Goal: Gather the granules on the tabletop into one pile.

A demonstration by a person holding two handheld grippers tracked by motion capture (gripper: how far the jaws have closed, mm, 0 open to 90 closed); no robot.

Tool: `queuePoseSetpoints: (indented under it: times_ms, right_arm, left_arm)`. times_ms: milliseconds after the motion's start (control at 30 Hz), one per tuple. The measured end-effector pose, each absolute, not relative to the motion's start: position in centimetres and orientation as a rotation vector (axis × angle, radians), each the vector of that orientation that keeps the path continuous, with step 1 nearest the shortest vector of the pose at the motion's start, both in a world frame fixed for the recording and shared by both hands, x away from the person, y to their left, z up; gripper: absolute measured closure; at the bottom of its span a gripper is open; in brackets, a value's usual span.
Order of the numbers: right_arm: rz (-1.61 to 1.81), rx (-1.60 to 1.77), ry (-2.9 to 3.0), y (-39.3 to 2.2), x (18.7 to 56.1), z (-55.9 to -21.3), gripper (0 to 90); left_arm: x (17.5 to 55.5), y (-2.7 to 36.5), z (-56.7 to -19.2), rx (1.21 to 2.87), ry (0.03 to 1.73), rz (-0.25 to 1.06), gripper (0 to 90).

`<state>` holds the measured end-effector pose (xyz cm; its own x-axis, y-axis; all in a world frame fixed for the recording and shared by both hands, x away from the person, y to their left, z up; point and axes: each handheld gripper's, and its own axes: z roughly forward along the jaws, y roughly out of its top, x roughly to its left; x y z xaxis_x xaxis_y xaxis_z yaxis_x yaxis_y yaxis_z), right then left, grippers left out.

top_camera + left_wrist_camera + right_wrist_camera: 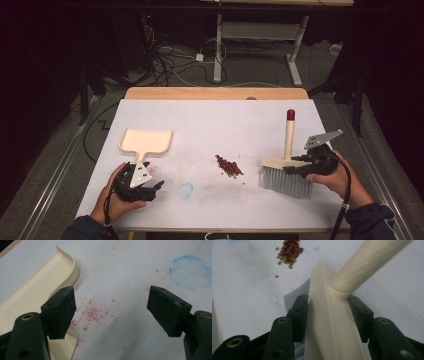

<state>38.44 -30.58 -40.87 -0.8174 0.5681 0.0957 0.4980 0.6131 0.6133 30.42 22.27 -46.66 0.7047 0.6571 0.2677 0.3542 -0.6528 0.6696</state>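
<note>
White paper covers the table (210, 125), and the room around it is dark, with cables on the floor.

At about 3 o'clock on the table, the right gripper (306, 164) is squeezed tight on the cream head of a brush (287, 172). Its grey bristles rest on the paper and its handle points away, to 12 o'clock. The brush looks light and stiff, with soft bristles, so holding the hard head seems a good spot.

A little pile of red beans (229, 166) sits in the middle, well apart from the brush. They look small and would likely roll.

At 9 o'clock lies a cream dustpan (146, 142). The left gripper (111, 312) hangs beside its short handle, jaws wide apart, holding nothing. That handle looks like the place to grab.
</note>
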Motion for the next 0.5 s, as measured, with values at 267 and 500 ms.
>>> queuePoseSetpoints:
  times_ms: [267,500]
  right_arm:
    - [0.985,1.1,2.734,-31.9,43.4,-42.1,43.0]
    - [0.871,1.28,2.577,-33.1,44.9,-43.4,51.4]
  left_arm:
    - [30.4,22.2,-46.7,2.311,0.766,0.668,22.4]
    - [30.4,22.2,-46.7,2.315,0.765,0.667,22.4]
